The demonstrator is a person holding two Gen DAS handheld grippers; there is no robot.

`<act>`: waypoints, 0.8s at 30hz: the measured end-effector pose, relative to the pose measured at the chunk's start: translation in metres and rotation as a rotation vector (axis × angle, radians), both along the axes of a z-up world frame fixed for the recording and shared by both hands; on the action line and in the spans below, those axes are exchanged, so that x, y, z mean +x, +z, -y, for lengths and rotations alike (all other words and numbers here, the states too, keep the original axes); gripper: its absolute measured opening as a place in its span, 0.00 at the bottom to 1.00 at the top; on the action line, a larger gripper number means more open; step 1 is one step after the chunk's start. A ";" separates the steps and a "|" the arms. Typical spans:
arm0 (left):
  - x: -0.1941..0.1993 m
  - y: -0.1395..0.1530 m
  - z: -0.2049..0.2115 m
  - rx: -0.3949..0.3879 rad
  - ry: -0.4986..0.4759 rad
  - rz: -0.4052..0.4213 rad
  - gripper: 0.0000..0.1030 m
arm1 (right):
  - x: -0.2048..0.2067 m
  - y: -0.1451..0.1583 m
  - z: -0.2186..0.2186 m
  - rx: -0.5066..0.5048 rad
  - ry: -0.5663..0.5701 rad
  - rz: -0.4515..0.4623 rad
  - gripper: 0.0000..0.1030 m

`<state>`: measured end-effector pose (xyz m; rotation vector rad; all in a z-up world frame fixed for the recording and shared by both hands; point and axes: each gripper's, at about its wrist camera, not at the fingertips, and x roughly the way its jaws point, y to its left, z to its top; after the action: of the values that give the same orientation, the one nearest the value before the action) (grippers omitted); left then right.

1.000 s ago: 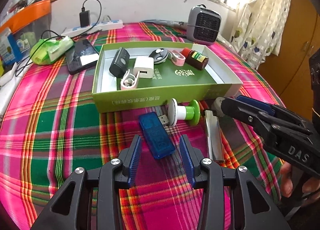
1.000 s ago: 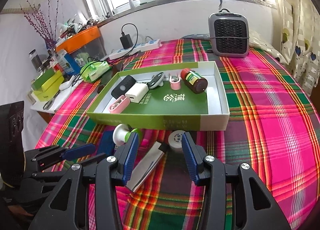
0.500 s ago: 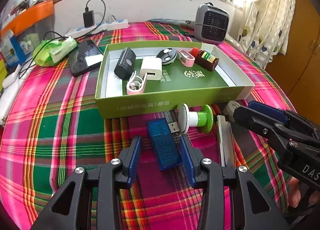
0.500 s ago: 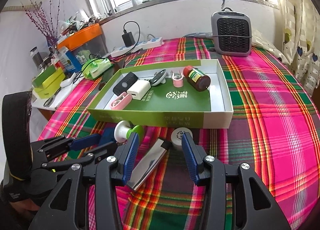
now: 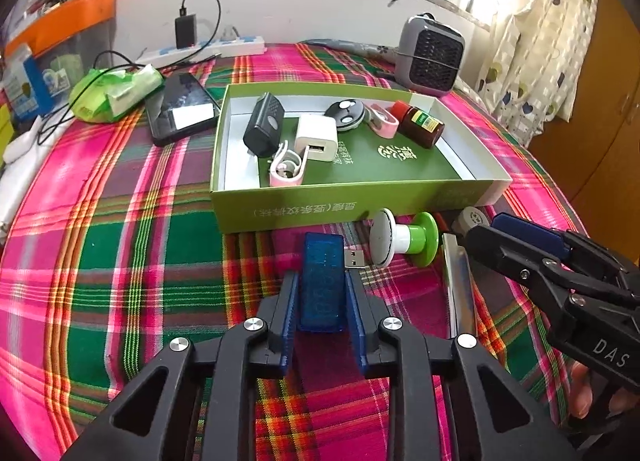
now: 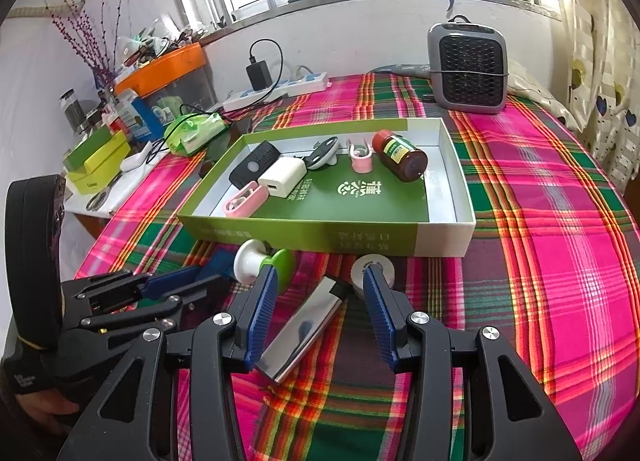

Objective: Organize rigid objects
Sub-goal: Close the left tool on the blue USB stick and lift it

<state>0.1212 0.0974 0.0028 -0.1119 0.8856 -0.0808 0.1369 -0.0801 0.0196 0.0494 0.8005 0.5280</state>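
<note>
My left gripper (image 5: 322,293) is shut on a blue USB stick (image 5: 323,281) on the plaid cloth, just in front of the green box (image 5: 288,205). The box holds a black remote, a white charger, pink clips, a key fob and a brown bottle (image 5: 418,125). A white-and-green spool (image 5: 402,239), a silver lighter (image 6: 306,331) and a small white roll (image 6: 374,271) lie outside the box. My right gripper (image 6: 320,297) is open, with the lighter lying between its fingers; it also shows in the left wrist view (image 5: 520,249).
A grey heater (image 6: 466,69) stands at the back right. A phone (image 5: 180,109), a green packet (image 5: 116,91) and a power strip (image 5: 208,51) lie at the back left. Cluttered boxes sit beyond the table's left edge.
My left gripper moved forward around the blue USB stick and closed on it. My right gripper stayed open over the lighter.
</note>
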 end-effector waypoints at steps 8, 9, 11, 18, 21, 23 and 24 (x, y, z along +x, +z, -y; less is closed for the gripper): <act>-0.008 0.001 -0.013 -0.012 0.032 0.005 0.21 | -0.001 -0.001 -0.008 -0.010 0.013 -0.004 0.45; -0.009 0.001 -0.016 -0.015 0.041 0.005 0.21 | -0.001 -0.002 -0.010 -0.011 0.015 -0.005 0.45; -0.013 0.001 -0.023 -0.019 0.060 0.009 0.21 | -0.001 -0.002 -0.014 -0.013 0.024 -0.008 0.45; -0.023 0.001 -0.047 -0.027 0.126 0.011 0.21 | -0.002 -0.003 -0.032 -0.012 0.063 -0.015 0.45; -0.026 0.000 -0.054 -0.029 0.144 0.014 0.21 | 0.000 -0.004 -0.040 -0.017 0.075 -0.018 0.45; -0.027 0.000 -0.057 -0.032 0.151 0.015 0.21 | 0.001 -0.005 -0.045 -0.023 0.080 -0.018 0.45; -0.028 0.000 -0.059 -0.032 0.156 0.016 0.21 | 0.001 -0.005 -0.047 -0.031 0.080 -0.015 0.45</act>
<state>0.0931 0.1560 0.0031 -0.2093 0.8570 0.0497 0.1381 -0.0329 0.0144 -0.0066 0.8279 0.5910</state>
